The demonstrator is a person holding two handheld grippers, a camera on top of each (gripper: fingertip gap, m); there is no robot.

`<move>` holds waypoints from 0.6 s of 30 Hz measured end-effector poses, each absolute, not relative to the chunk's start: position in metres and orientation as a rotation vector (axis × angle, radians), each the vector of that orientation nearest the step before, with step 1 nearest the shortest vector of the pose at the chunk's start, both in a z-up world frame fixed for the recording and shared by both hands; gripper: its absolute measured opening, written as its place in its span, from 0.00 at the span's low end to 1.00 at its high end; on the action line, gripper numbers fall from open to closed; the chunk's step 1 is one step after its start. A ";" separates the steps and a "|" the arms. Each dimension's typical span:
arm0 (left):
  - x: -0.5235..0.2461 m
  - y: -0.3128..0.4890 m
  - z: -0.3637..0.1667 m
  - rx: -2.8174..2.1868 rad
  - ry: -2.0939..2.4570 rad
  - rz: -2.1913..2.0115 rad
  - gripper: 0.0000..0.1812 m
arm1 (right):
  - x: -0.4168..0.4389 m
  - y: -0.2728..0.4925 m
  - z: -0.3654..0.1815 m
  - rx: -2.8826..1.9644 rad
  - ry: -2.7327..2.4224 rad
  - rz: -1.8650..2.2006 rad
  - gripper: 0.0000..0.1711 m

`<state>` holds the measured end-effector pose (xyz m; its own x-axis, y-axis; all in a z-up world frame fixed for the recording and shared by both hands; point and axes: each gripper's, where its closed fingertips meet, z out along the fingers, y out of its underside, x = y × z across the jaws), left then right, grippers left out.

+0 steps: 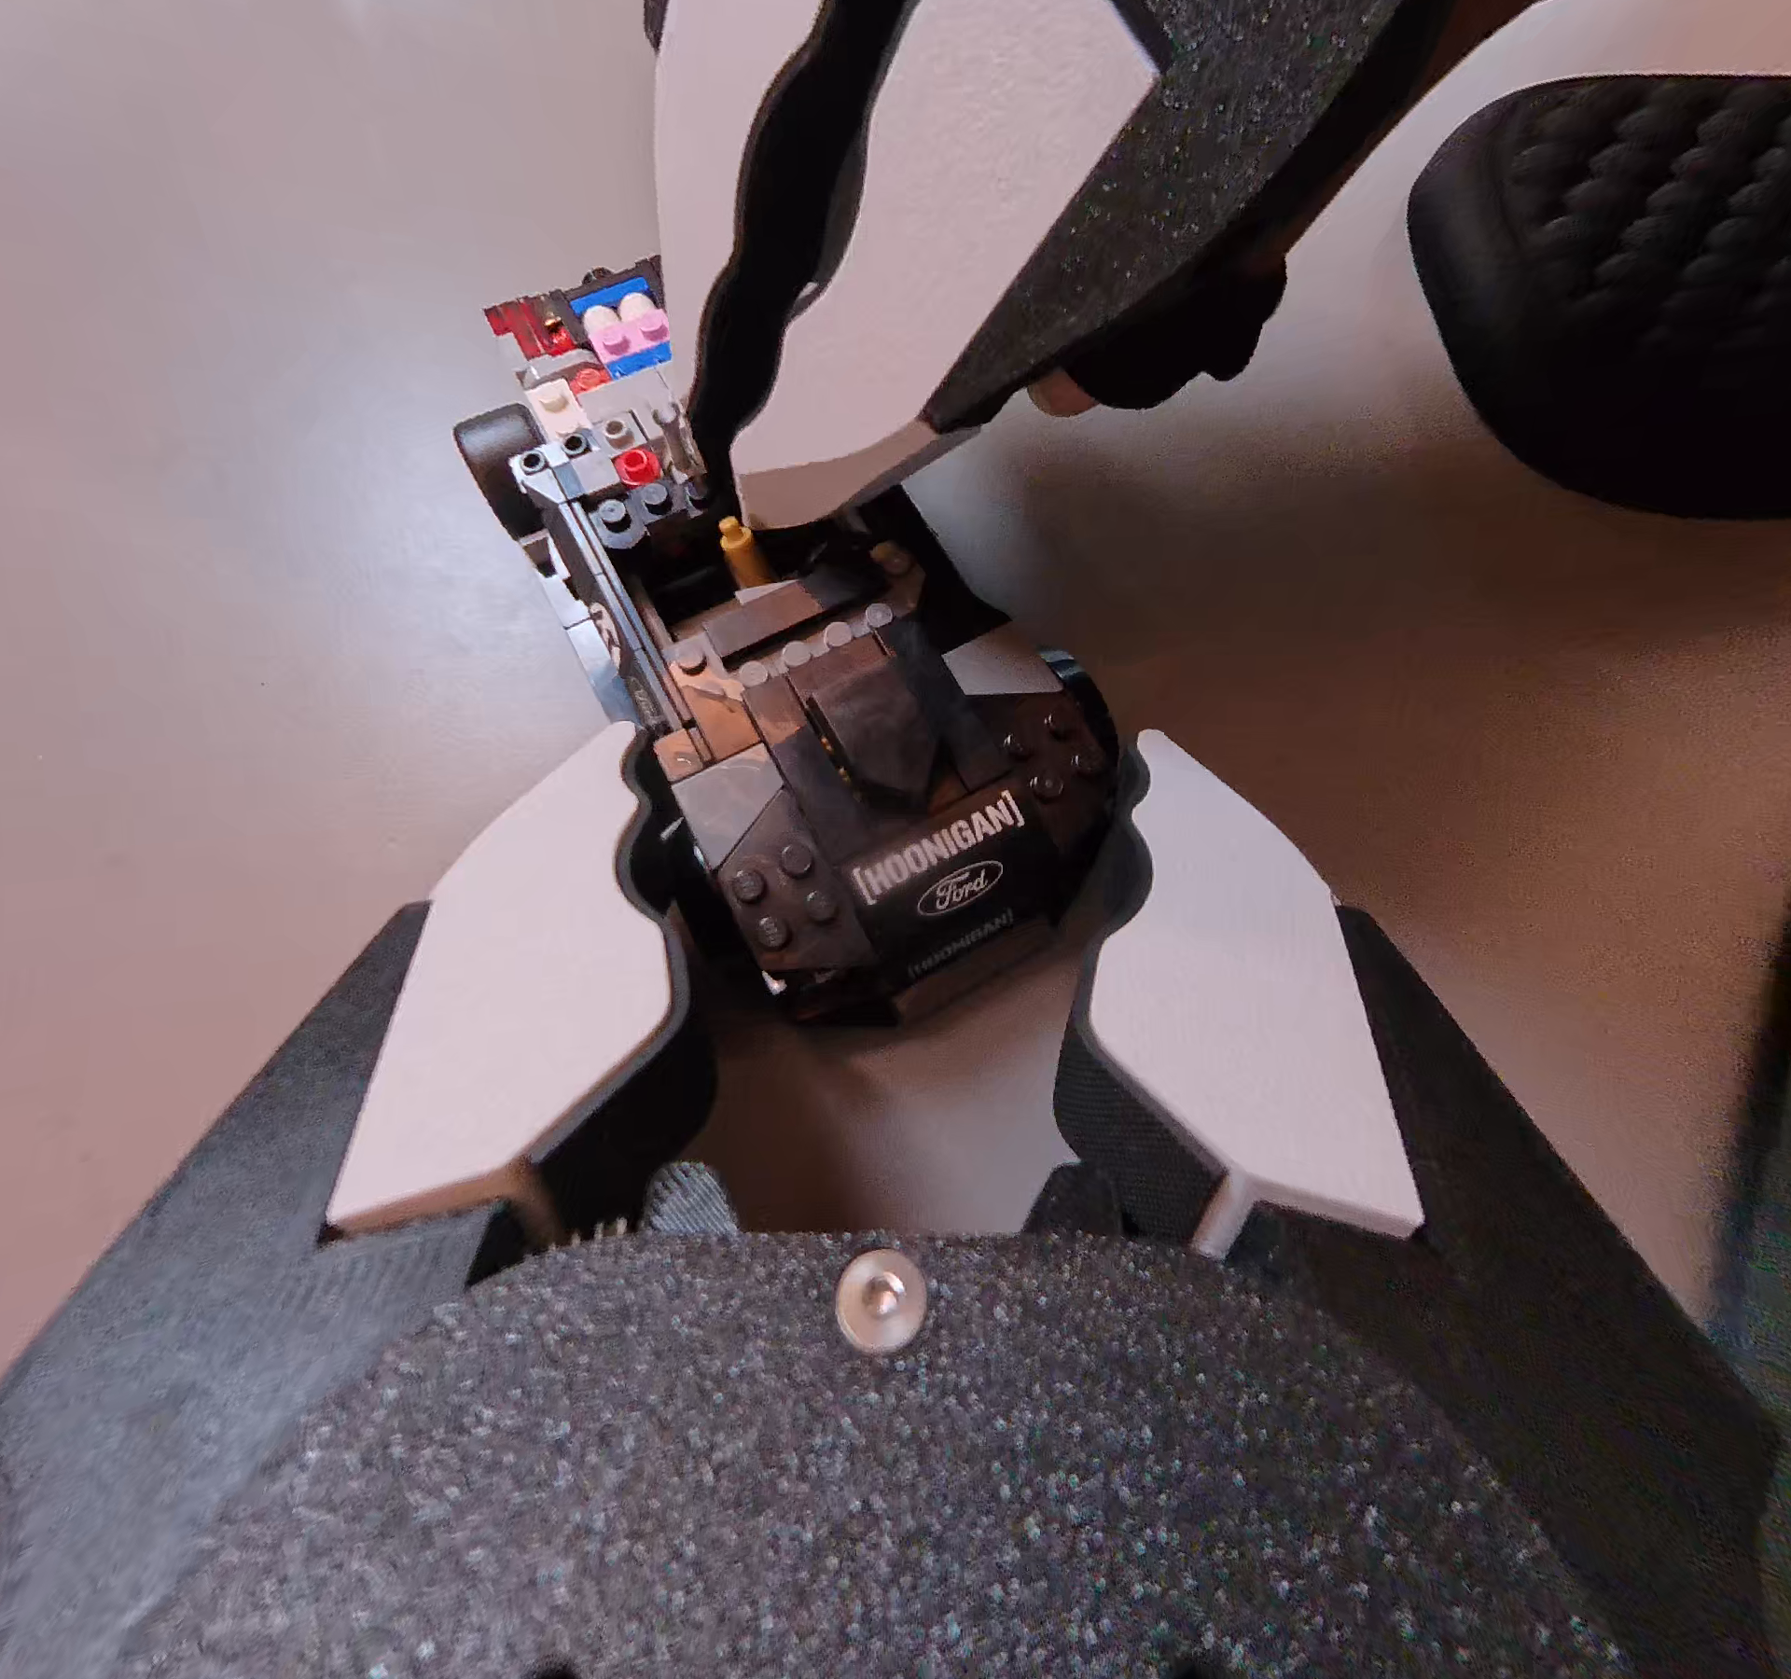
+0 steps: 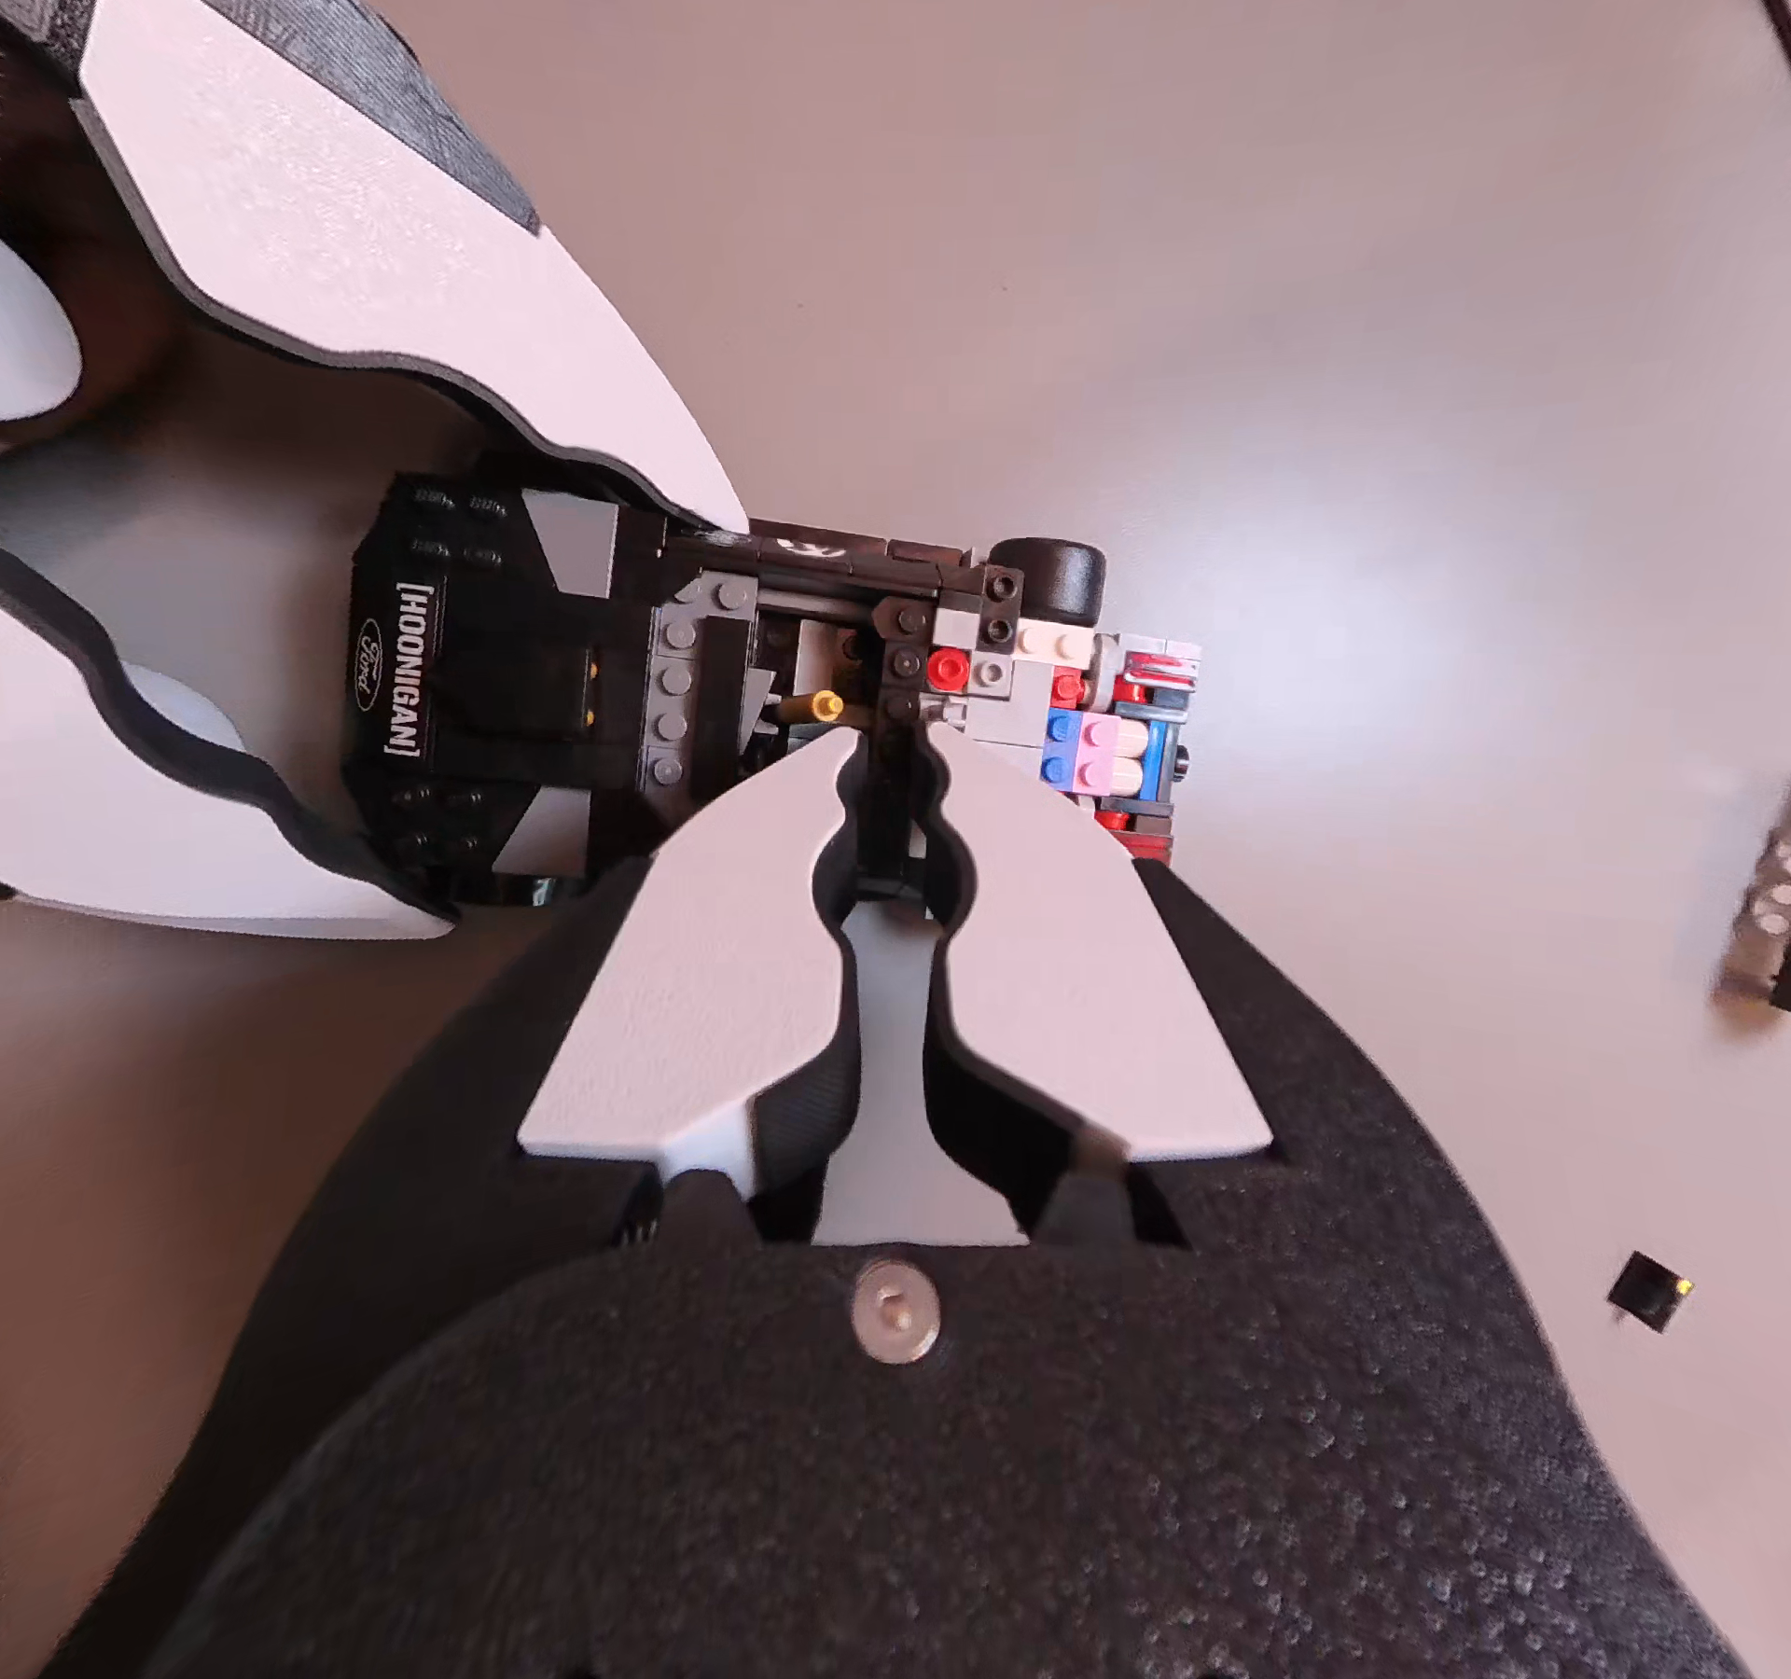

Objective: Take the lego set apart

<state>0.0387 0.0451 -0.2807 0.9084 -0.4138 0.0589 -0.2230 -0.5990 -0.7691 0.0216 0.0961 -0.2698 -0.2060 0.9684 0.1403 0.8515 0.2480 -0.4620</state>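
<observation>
A plain pale table [image 2: 1260, 276] carries the black lego car [image 2: 543, 663]. A grey studded piece [image 2: 1764, 935] lies well apart; a small black piece [image 2: 1648, 1291] lies nearer the edge.

glossy plastic lego car [image 1: 872, 818] on a smooth matt table [image 1: 242, 566] (claw bodies grainy black)

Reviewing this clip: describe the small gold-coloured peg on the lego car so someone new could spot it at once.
Start at the black lego car on the pale table, held at its bonnet end by the left gripper. In the open cockpit, just ahead of the right gripper, stands the gold peg. It is the only gold, rod-shaped piece among black and grey bricks.
</observation>
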 end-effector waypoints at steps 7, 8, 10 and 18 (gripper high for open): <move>0.038 0.045 -0.281 -2.234 0.457 -0.293 0.49 | 0.021 0.096 -0.269 -1.529 -2.075 0.372 0.04; 0.038 0.045 -0.281 -2.234 0.457 -0.293 0.49 | 0.021 0.096 -0.269 -1.508 -2.068 0.354 0.04; 0.039 0.045 -0.281 -2.234 0.460 -0.295 0.49 | 0.021 0.095 -0.269 -1.468 -2.058 0.325 0.04; 0.038 0.046 -0.281 -2.233 0.461 -0.300 0.49 | 0.021 0.096 -0.267 -1.424 -2.038 0.319 0.04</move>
<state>0.0385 0.0460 -0.2811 0.9048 -0.4213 0.0618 -0.2268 -0.5996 -0.7675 0.0210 0.0955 -0.2673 -0.2227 0.9091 0.3520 0.7581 0.3885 -0.5238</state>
